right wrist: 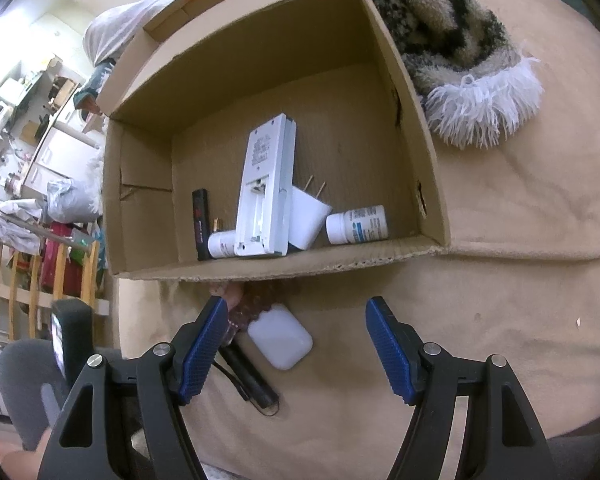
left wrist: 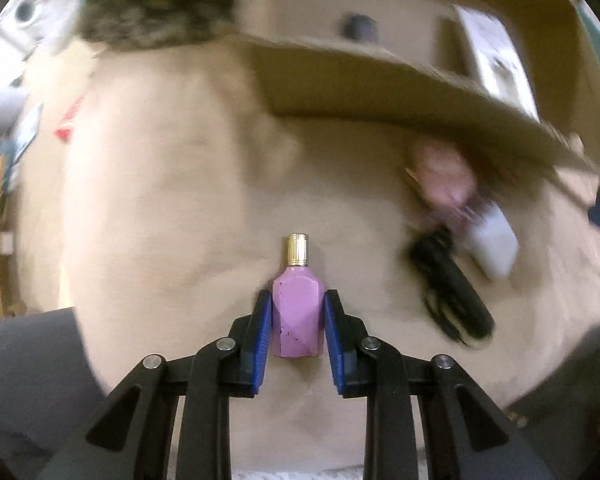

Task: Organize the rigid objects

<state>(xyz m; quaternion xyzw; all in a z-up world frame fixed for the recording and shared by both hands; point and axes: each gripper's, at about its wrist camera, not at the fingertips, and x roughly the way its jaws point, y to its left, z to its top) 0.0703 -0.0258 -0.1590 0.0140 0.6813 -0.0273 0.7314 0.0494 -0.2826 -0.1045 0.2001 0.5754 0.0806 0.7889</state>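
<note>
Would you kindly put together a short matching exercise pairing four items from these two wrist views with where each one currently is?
Things:
1. pink bottle with gold cap
2. white earbud case
3. white remote
4. fringed shaggy rug

Places:
A. on the beige blanket, just outside the box's near wall
B. inside the cardboard box
C. between the fingers of the left gripper
D. on the blanket beside the box, outside its wall

Pairs: 1-C, 2-A, 3-B, 4-D
</note>
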